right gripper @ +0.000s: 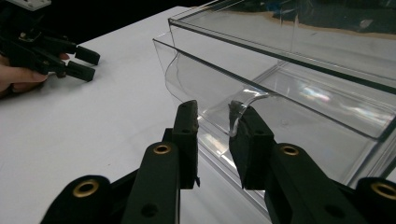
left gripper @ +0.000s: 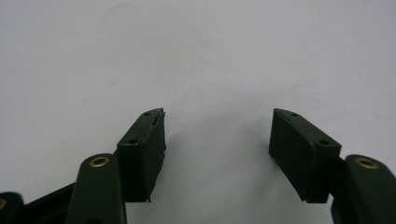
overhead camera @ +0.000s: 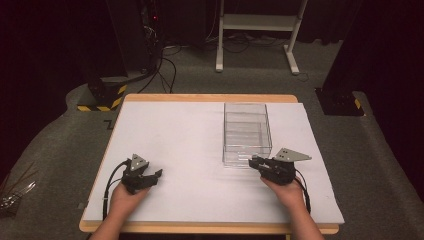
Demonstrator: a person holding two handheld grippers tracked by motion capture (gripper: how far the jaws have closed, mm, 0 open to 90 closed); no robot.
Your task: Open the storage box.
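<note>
Clear plastic box (overhead camera: 247, 132), open-topped and with see-through walls, stands right of centre in the high view on the white sheet (overhead camera: 190, 145) that covers the wooden table (overhead camera: 210, 98); ridged dividers or inner ledges show through its walls. In the right gripper view the box (right gripper: 299, 79) fills the upper right of the frame, its front edge carrying a curved tab-like lip (right gripper: 247, 100) just above the jaws. At the lower right of the high view the right hand (overhead camera: 290, 192) comes up from the bottom edge, forearm angled slightly inward, holding the right gripper (overhead camera: 257, 162) pointed toward the left with its tip at the box's near lower corner. The right gripper (right gripper: 212, 119) has its jaws set narrowly apart, one on each side of the front wall by that lip; whether the pads actually press the plastic cannot be told. At the lower left of the high view the left hand (overhead camera: 127, 197) rests on the sheet, wrist low, its forearm slanting in from the bottom edge, and the left gripper (overhead camera: 155, 176) points rightward, well apart from the box. Its cable (overhead camera: 107, 192) loops off the left side. In the left gripper view the left gripper (left gripper: 217, 140) is spread wide over bare white sheet (left gripper: 196, 56), nothing between the jaws. That same gripper and hand appear at the upper left of the right gripper view.
</note>
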